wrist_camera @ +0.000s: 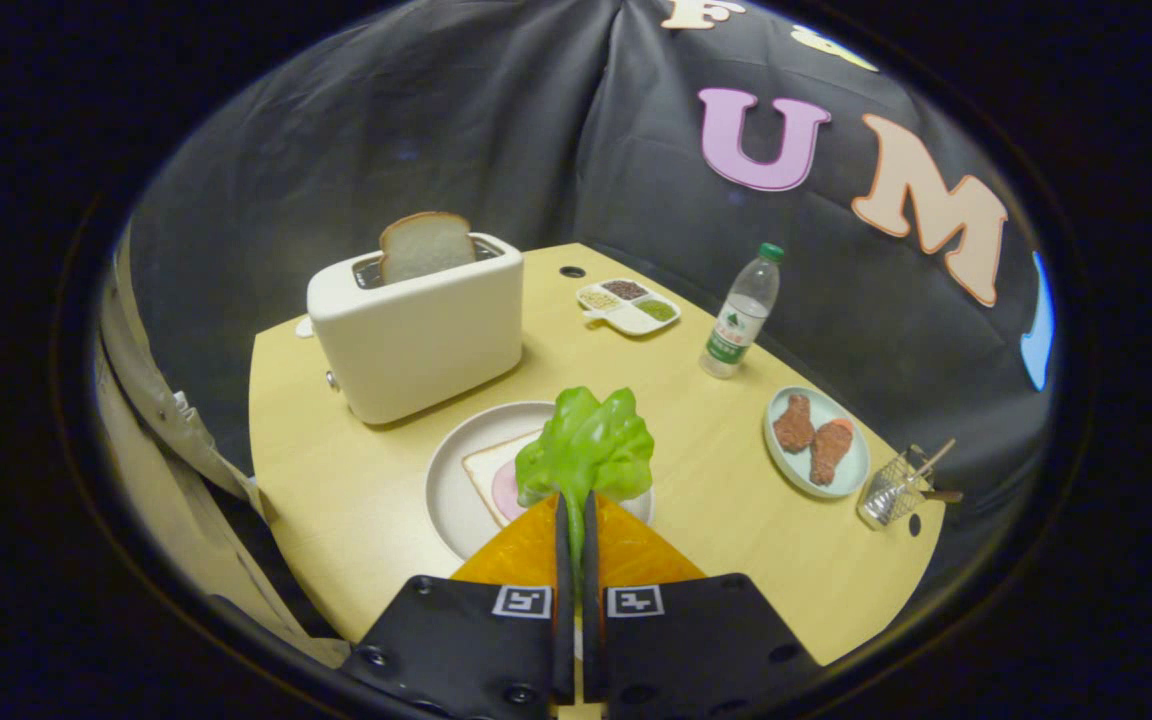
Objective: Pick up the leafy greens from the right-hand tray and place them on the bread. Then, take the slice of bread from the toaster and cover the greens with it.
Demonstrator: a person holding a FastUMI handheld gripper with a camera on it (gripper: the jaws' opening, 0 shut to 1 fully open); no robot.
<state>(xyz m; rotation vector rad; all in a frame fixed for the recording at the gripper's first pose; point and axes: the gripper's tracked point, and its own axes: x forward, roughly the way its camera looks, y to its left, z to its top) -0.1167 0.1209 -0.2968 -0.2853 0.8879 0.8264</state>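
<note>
Green plastic-looking leafy greens [586, 450] pinched by the stem between my fingers [576, 530], which are nearly closed, both pressing it. Leaf hangs over the bread [496, 470] on the white plate [456, 500], so I judge release comes next (a pink slice already lies on the bread). Toaster [416, 335] beyond the plate, its slice of bread [426, 245] upright in the slot, easy to grab later, all on the counter [716, 500].

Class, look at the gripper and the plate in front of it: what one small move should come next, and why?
Probably lower a little and open. The gripper is shut on the lettuce by its stem, jaws nearly together, and the leaves hang over the bread on the white plate. The toaster slice waits.
</note>
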